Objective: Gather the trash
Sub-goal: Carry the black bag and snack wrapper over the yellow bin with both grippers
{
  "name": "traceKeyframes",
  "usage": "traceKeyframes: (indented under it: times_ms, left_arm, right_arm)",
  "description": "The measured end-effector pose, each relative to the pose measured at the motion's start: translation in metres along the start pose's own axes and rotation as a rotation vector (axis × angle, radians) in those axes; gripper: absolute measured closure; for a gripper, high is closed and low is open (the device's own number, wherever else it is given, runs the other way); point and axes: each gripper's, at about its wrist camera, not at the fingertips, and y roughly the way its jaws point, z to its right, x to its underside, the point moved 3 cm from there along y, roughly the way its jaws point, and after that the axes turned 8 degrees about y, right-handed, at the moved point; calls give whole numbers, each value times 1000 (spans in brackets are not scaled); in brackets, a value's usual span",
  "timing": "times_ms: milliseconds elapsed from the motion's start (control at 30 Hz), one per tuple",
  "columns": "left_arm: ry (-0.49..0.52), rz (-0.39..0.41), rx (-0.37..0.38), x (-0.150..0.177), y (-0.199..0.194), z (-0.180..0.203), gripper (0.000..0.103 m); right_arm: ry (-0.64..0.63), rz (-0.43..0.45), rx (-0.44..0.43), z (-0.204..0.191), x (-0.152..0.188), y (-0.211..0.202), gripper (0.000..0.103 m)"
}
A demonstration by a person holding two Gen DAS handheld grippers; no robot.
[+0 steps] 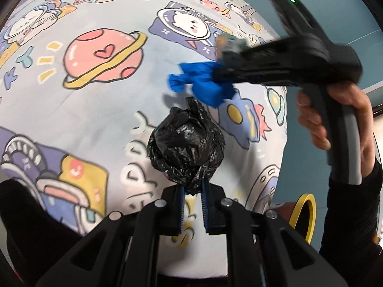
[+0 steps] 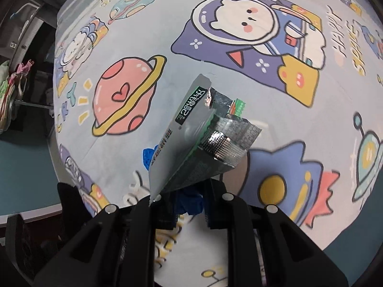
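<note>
My left gripper [image 1: 192, 191] is shut on a crumpled black plastic bag [image 1: 186, 143] and holds it above the cartoon-print sheet [image 1: 95, 110]. My right gripper [image 2: 189, 201] is shut on a grey and green foil snack wrapper [image 2: 196, 138] together with a blue crumpled piece [image 2: 189, 203], held above the sheet. In the left wrist view the right gripper [image 1: 222, 67] is at upper right, blurred, with the blue piece [image 1: 205, 83] and the wrapper [image 1: 229, 43] at its tips.
The sheet's edge falls off to a teal floor [image 2: 24, 167] on the left in the right wrist view. A round yellow-rimmed opening [image 1: 304, 215] sits below the sheet's right edge. Clothes [image 2: 12, 91] hang at far left.
</note>
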Motion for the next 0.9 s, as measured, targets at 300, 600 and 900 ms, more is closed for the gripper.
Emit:
traceKeyframes:
  times_ms: [300, 600, 900]
  left_arm:
    - [71, -10, -48, 20, -26, 3, 92]
    - [190, -11, -67, 34, -47, 33, 92]
    - [342, 2, -70, 44, -59, 80, 92]
  right_arm:
    - [61, 40, -34, 32, 56, -42, 88]
    - [129, 82, -78, 59, 123, -71, 88]
    - [273, 151, -69, 107, 197, -101, 88]
